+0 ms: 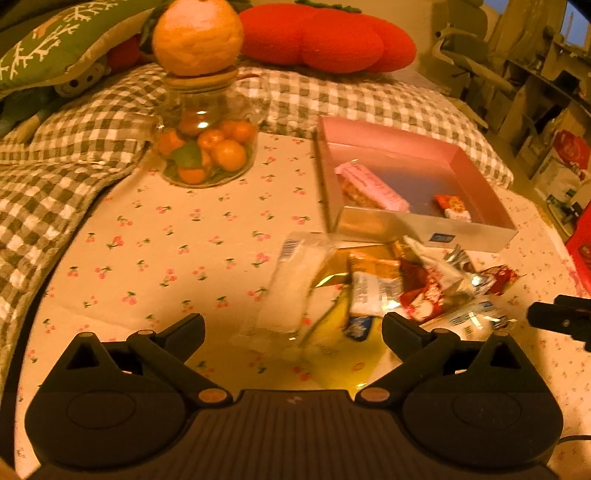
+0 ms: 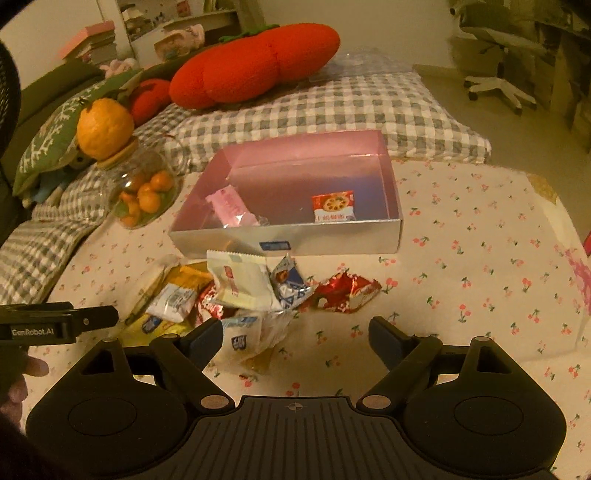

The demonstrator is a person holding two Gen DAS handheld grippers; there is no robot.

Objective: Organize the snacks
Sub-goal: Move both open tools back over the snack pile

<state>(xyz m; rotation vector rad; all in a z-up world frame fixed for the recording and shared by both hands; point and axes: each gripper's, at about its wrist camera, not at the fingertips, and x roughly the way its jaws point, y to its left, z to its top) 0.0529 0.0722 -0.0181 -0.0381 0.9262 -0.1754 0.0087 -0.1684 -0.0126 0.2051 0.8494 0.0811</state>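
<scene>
A pink-lined box (image 1: 391,146) (image 2: 332,151) stands on the cherry-print cloth and holds a pink snack bar (image 1: 371,186) (image 2: 231,208) and a small red-and-white packet (image 1: 452,206) (image 2: 334,206). In front of it lies a pile of snack packets (image 1: 373,288) (image 2: 240,284), with a red wrapper (image 2: 347,291) at its right end. My left gripper (image 1: 293,326) is open and empty, just before the pile. My right gripper (image 2: 295,334) is open and empty, over the pile's near right edge; its left finger is near a blue-white packet (image 2: 240,338).
A glass jar of small oranges (image 1: 207,147) (image 2: 146,195) with a big orange on its lid stands left of the box. A checked blanket (image 1: 55,173) (image 2: 332,107) and red cushions (image 1: 325,35) (image 2: 255,61) lie behind. An office chair (image 2: 498,59) stands far right.
</scene>
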